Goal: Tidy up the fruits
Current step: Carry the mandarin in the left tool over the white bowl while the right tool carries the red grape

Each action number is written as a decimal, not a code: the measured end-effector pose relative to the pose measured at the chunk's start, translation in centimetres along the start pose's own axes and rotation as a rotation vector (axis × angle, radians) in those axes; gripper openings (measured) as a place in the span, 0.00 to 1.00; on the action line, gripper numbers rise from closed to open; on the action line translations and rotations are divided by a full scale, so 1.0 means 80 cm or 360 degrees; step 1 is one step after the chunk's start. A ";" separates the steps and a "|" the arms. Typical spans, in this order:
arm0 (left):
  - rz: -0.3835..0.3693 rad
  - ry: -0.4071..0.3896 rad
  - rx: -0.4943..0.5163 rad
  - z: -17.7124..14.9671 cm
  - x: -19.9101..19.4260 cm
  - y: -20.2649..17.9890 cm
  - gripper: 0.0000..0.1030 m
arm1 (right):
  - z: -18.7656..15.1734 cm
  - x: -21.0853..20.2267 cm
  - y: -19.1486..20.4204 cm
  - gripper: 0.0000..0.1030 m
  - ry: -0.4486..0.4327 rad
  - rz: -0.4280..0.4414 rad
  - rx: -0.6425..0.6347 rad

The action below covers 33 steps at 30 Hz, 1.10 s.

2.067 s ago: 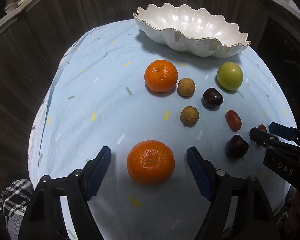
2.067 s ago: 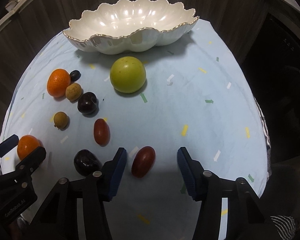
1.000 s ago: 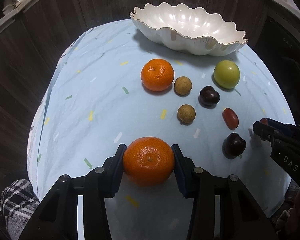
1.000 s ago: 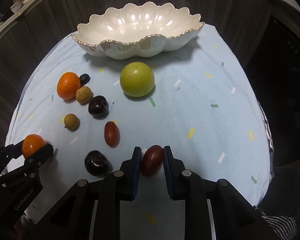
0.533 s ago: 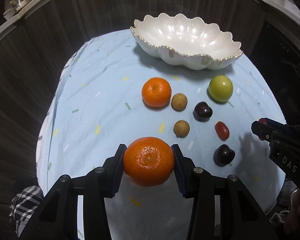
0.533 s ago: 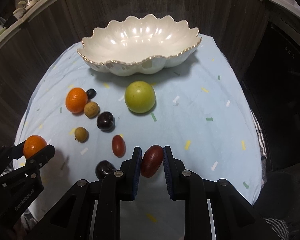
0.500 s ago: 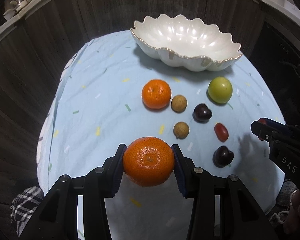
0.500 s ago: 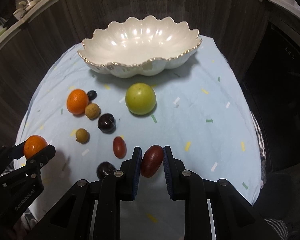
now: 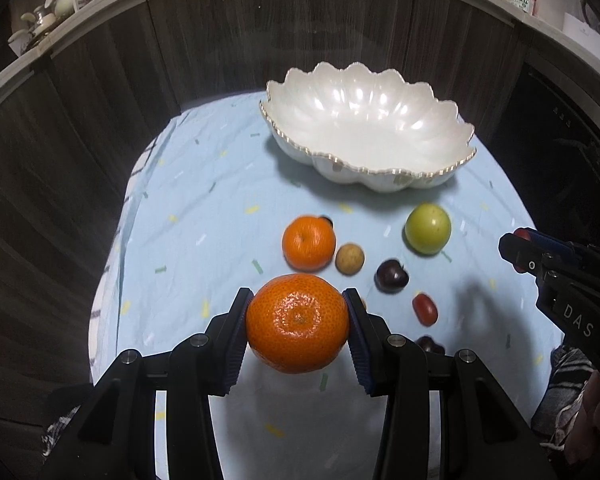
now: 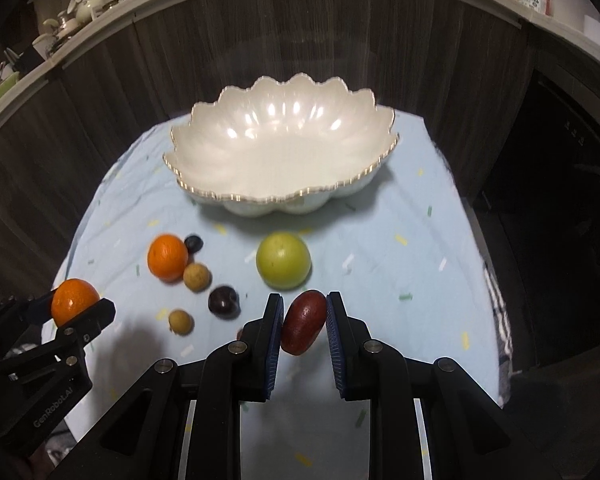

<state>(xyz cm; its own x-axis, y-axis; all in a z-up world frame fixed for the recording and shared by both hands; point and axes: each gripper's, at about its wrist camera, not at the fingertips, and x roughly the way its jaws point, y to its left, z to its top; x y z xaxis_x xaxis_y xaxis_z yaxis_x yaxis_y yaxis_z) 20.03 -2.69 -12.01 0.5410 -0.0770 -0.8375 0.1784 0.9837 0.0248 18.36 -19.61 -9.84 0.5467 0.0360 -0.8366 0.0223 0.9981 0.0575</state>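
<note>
Left wrist view: my left gripper (image 9: 297, 322) is clamping a tangerine (image 9: 297, 323) between its blue pads, holding it clear above the blue cloth (image 9: 204, 208). Beyond it are sitting a second tangerine (image 9: 309, 243), a longan (image 9: 350, 259), a dark plum (image 9: 391, 275), a small red fruit (image 9: 424, 309) and a green apple (image 9: 427, 228). The white bowl (image 9: 452, 160) is standing empty at the cloth's far side. My right gripper (image 9: 518, 242) is showing at the right edge.

Right wrist view: my right gripper (image 10: 303, 322) is pinching a red oval fruit (image 10: 303, 322), jaws nearly closed on it, above the cloth. The apple (image 10: 283, 266) is lying just beyond, before the bowl (image 10: 204, 194). At left, my left gripper (image 10: 76, 300) is gripping its tangerine (image 10: 74, 301).
</note>
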 end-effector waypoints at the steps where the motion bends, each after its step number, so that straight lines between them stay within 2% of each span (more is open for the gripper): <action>1: 0.0002 -0.0013 0.0001 0.004 -0.002 0.000 0.43 | 0.004 -0.001 -0.001 0.22 -0.0009 -0.0001 -0.0001; 18: -0.0031 -0.0114 0.0016 0.071 -0.012 -0.003 0.43 | 0.066 -0.011 -0.014 0.22 -0.0121 0.0007 0.0000; 33: -0.0069 -0.0149 0.0044 0.126 0.008 -0.006 0.43 | 0.115 0.007 -0.026 0.22 -0.0181 -0.0024 -0.0025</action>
<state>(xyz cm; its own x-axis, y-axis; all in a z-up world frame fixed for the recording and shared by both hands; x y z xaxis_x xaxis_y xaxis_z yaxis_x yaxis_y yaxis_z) 28.55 -4.85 -7.07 0.6066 -0.1355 -0.7834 0.2253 0.9743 0.0060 26.31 -22.13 -5.45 0.6378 0.0158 -0.7700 0.0188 0.9992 0.0361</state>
